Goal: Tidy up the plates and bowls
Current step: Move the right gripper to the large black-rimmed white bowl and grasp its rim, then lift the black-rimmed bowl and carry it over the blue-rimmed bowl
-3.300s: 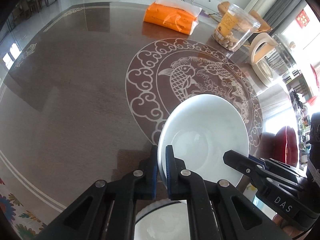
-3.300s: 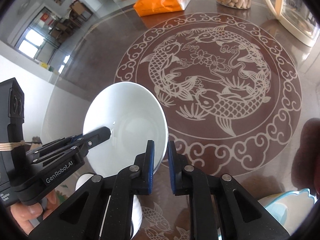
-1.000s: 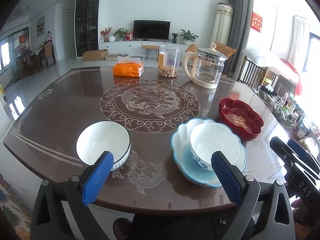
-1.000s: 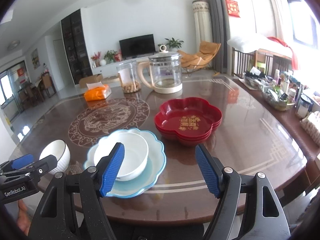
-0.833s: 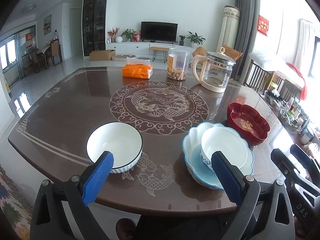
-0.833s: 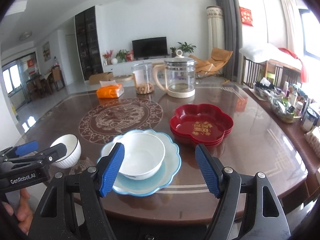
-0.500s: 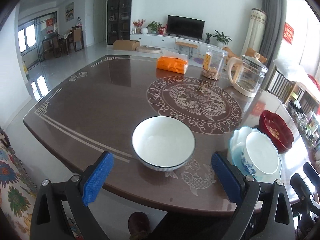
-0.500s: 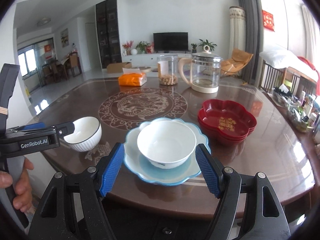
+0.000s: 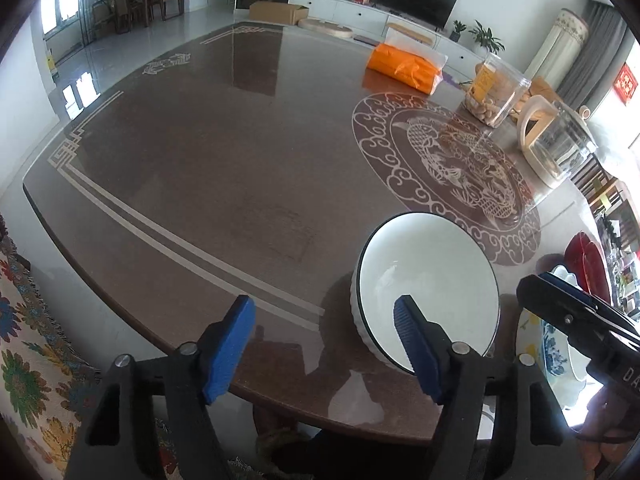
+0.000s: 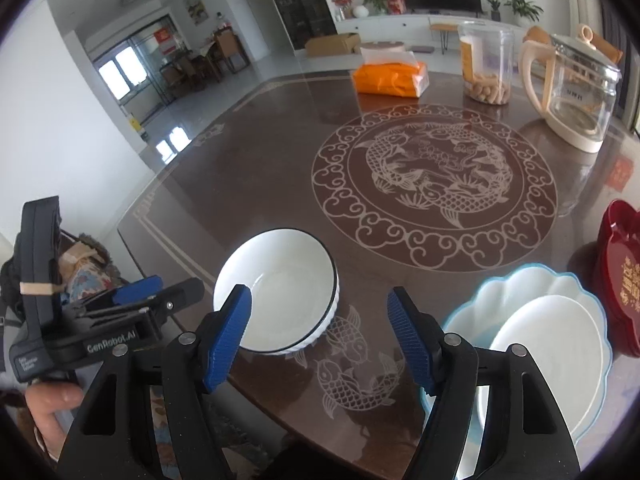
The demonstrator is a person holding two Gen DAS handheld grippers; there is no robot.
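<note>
A white bowl with a dark rim stands upright on the brown table near its front edge. My left gripper is open and empty, its right finger in front of the bowl's near rim. My right gripper is open and empty, its left finger over the bowl's near left side. A second white bowl sits in a light-blue scalloped plate to the right. Red scalloped plates are stacked at the far right. The left gripper also shows in the right wrist view.
An orange tissue pack, a clear jar of snacks and a glass kettle stand at the table's far side. The table edge runs close under both grippers. A patterned cloth lies below at left.
Both grippers, shut on a white bowl earlier, are open. Since half a second ago both have moved in close to the dark-rimmed bowl, which now sits large at the fingers.
</note>
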